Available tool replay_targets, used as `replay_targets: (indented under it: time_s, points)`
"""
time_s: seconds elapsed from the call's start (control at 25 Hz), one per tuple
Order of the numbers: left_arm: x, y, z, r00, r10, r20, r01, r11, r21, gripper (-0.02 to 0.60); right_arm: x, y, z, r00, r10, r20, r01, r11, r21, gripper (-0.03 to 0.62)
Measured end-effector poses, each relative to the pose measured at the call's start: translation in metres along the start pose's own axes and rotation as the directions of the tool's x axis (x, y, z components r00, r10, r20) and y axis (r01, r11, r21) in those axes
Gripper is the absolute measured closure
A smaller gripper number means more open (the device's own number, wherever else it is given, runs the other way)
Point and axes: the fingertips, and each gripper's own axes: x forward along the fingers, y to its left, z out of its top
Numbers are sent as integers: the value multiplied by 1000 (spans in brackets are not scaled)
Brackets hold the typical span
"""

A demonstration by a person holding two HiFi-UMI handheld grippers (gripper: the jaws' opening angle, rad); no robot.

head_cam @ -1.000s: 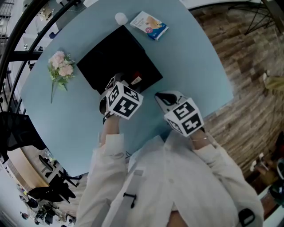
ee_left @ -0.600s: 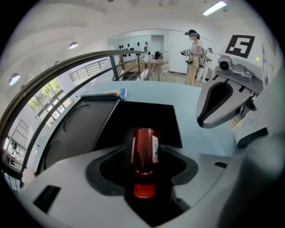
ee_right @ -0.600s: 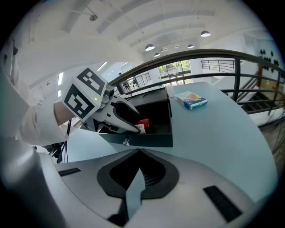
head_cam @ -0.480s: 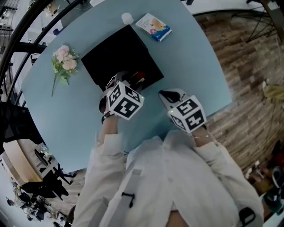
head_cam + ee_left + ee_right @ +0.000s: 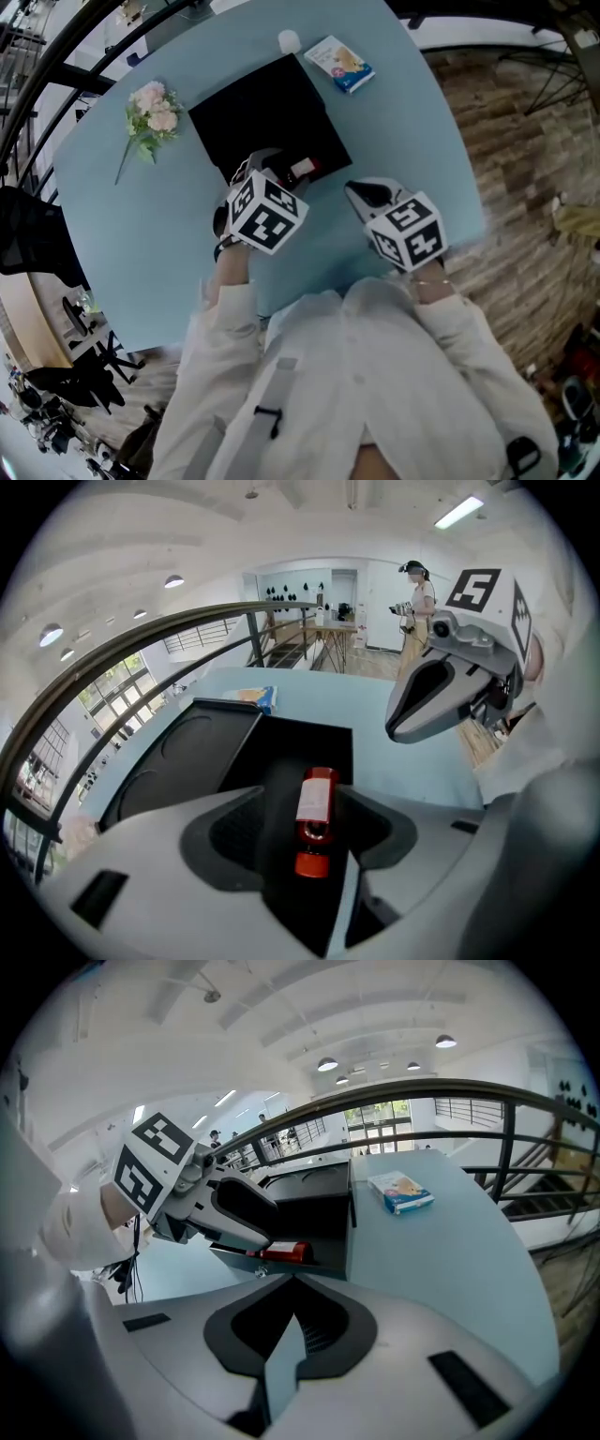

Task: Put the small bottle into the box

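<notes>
Here we have the left gripper [image 5: 314, 832] clamped on the small bottle [image 5: 317, 794], held flat over the near edge of the box [image 5: 272, 112], the right gripper [image 5: 283, 1354] closed and empty, so an early release could send it off the rim onto the table [image 5: 141, 244].

One bottle [image 5: 317, 803], box [image 5: 246, 120], bouquet [image 5: 155, 117] and packet [image 5: 345, 64]

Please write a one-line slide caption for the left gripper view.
Left gripper holds the small red bottle over the near edge of the black box.
</notes>
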Motion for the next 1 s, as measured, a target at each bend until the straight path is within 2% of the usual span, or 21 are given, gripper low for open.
replay_targets:
  time_s: [0.12,0.24,0.56,0.72,0.84,0.92,1.0]
  points:
    - [-16,-1,6,997,20,68,-15,998,-68,362,-6,3,11,1000,4,29,-3,1000,-20,591]
    - [-36,0,12,987,71,144,-55,992,-112,364,-11,8,23,998,18,56,-15,999,-45,591]
    - [-82,-13,8,961,129,244,-84,979,-187,379,-13,31,49,994,67,91,-54,989,-135,591]
    - [-95,-22,1,946,173,273,-96,957,-275,410,-15,46,56,989,94,113,-76,985,-153,591]
    - [-102,-24,-3,926,229,301,-117,930,-349,557,-13,57,59,986,113,123,-90,980,-175,591]
    - [-102,-30,-9,916,242,319,-101,911,-400,560,-11,62,59,985,124,124,-99,977,-190,591]
    - [-100,-40,-15,915,224,334,-52,889,-455,561,-10,68,58,983,136,121,-110,973,-201,591]
